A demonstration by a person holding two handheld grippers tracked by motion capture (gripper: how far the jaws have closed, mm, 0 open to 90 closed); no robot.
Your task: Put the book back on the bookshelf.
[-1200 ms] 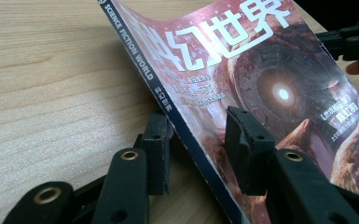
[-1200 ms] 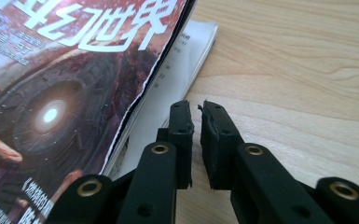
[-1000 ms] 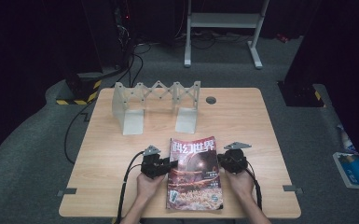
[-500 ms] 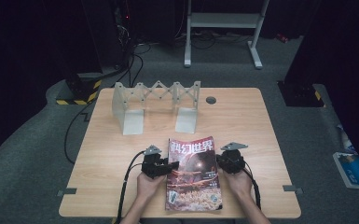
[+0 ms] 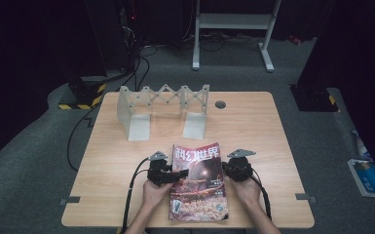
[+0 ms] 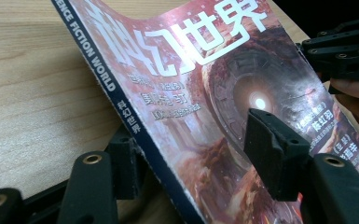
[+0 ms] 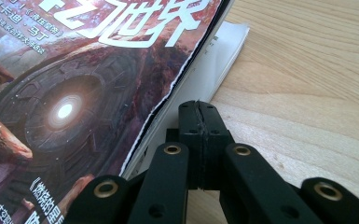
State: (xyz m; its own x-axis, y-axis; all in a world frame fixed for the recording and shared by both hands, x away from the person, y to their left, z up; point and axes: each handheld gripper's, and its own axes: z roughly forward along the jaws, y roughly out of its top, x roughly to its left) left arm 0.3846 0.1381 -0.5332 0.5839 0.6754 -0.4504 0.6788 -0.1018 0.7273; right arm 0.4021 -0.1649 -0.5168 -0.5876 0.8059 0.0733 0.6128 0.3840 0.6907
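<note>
A magazine with a red science-fiction cover lies near the table's front edge, between my two grippers. My left gripper straddles its spine edge: one jaw sits under the spine, the other hovers over the cover. Its jaws have just been opening, and the pads do not press on the magazine between them. My right gripper is shut, jaw against jaw. Its tips rest at the magazine's open edge, beside the white pages under the slightly raised cover.
A grey folding rack stands at the back left of the wooden table, with a round grommet to its right. Cables trail off the front edge. A blue object lies on the floor at the right.
The left gripper's jaws have spread wider around the magazine's spine. Both hands and the magazine stay where they were.
</note>
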